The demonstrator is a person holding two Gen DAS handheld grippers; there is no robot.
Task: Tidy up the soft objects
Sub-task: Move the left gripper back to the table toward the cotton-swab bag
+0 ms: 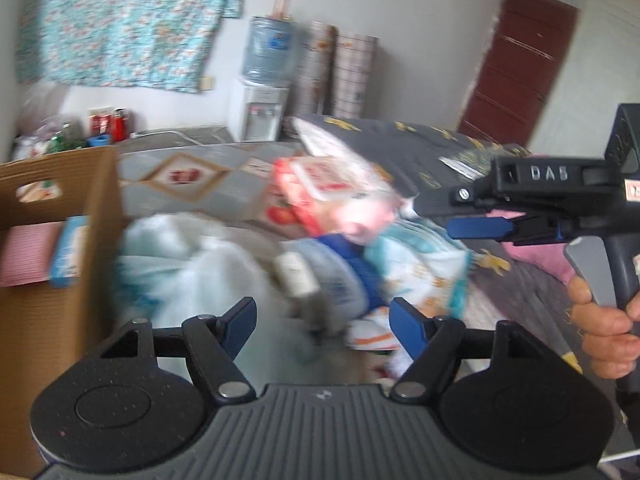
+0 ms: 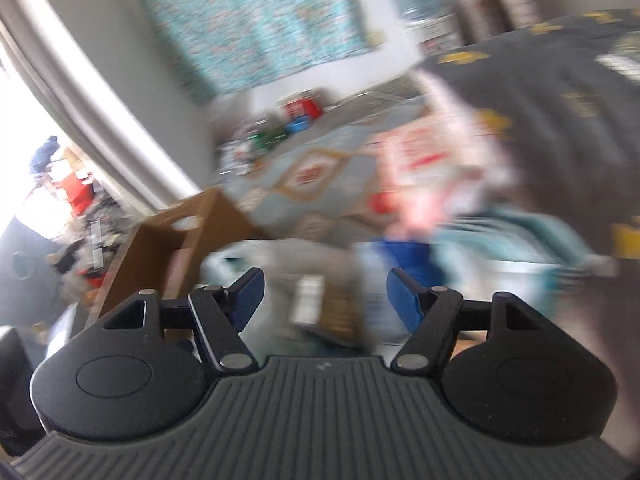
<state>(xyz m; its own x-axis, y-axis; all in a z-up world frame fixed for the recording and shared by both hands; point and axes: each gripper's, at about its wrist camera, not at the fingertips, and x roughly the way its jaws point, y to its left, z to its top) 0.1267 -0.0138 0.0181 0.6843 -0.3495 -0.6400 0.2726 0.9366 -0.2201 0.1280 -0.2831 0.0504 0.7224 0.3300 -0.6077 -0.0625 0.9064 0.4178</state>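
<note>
A heap of soft things lies on the bed: a white and pale blue cloth (image 1: 172, 264), a blue piece (image 1: 360, 268), a teal patterned cloth (image 1: 424, 264) and a red and white pack (image 1: 320, 188). My left gripper (image 1: 324, 322) hovers open just in front of the heap, nothing between its fingers. A brown cardboard box (image 1: 80, 208) at the left holds a pink item (image 1: 28, 252) and a blue pack (image 1: 70, 252). My right gripper (image 1: 460, 226), held by a hand (image 1: 604, 332), reaches in from the right over the heap. In its own blurred view the right gripper (image 2: 324, 296) is open and empty, box (image 2: 180, 248) to its left.
A dark grey quilt (image 1: 420, 148) covers the bed's right side, over a diamond-patterned cover (image 1: 188, 176). Behind stand a water dispenser (image 1: 262, 92), rolled mats (image 1: 340, 72) and a dark red door (image 1: 516, 64). Bottles and cans (image 1: 108, 124) crowd the back left.
</note>
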